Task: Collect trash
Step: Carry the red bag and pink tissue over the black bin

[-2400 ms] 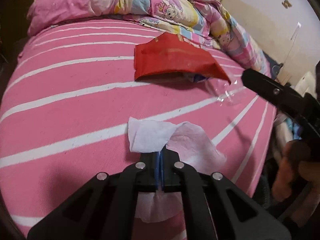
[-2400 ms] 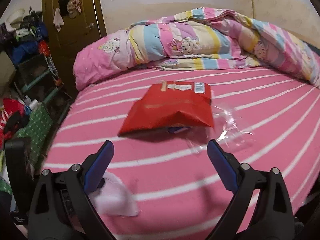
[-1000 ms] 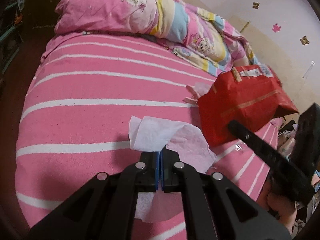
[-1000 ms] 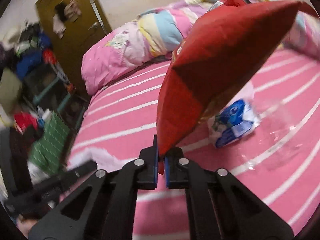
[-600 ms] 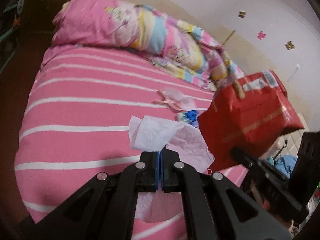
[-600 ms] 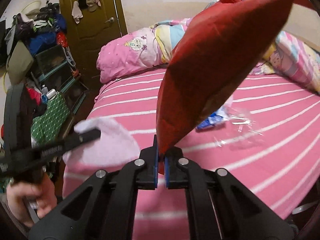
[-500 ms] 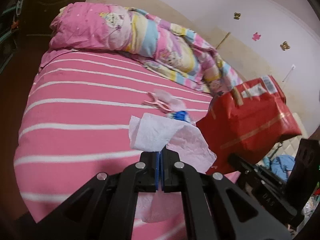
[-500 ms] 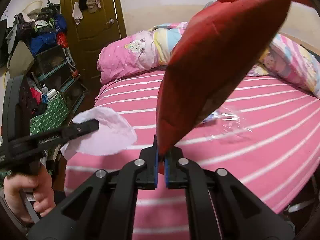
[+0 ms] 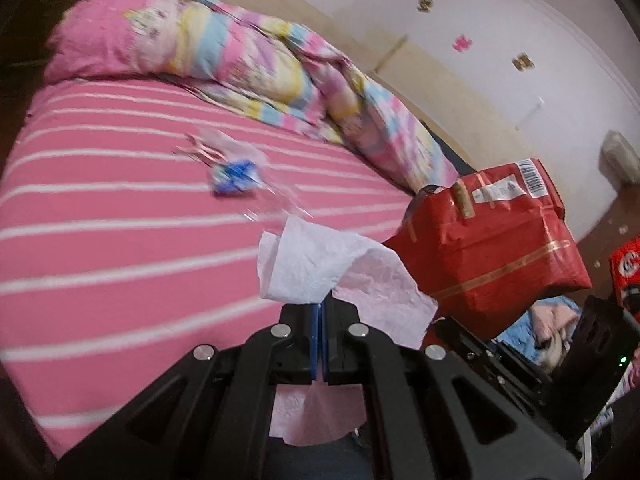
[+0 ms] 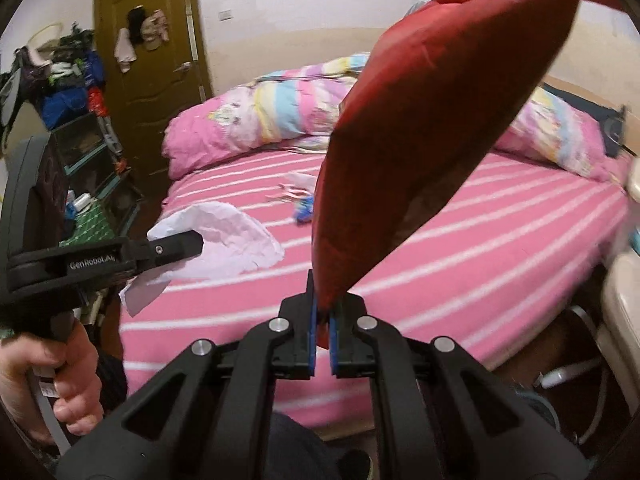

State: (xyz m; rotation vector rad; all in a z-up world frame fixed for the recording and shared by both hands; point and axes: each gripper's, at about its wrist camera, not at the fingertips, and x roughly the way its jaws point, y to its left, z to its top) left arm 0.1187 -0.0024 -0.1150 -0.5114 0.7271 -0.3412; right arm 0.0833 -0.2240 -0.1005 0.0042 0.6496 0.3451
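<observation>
My left gripper [image 9: 320,312] is shut on a crumpled white tissue [image 9: 316,272], held in the air off the near edge of the pink striped bed [image 9: 120,240]. The right wrist view shows the same tissue [image 10: 224,236] in the left gripper [image 10: 192,246], with a hand on its handle. My right gripper [image 10: 323,312] is shut on a corner of a big red snack bag [image 10: 432,120], which stands up from the jaws; the left wrist view has that bag [image 9: 492,252] at the right. A blue wrapper [image 9: 234,178], a pink wrapper [image 9: 204,148] and clear plastic [image 9: 276,204] lie on the bed.
A bunched pink and pastel quilt [image 9: 248,64] lies along the head of the bed. A brown door [image 10: 148,72] and cluttered shelves [image 10: 80,128] stand at the left in the right wrist view. A pale cabinet [image 10: 624,300] is at the right edge.
Both grippers have pulled back and up from the bed, carrying the tissue and the red bag. The blue wrapper and clear plastic that lay under the bag now lie farther off on the sheet.
</observation>
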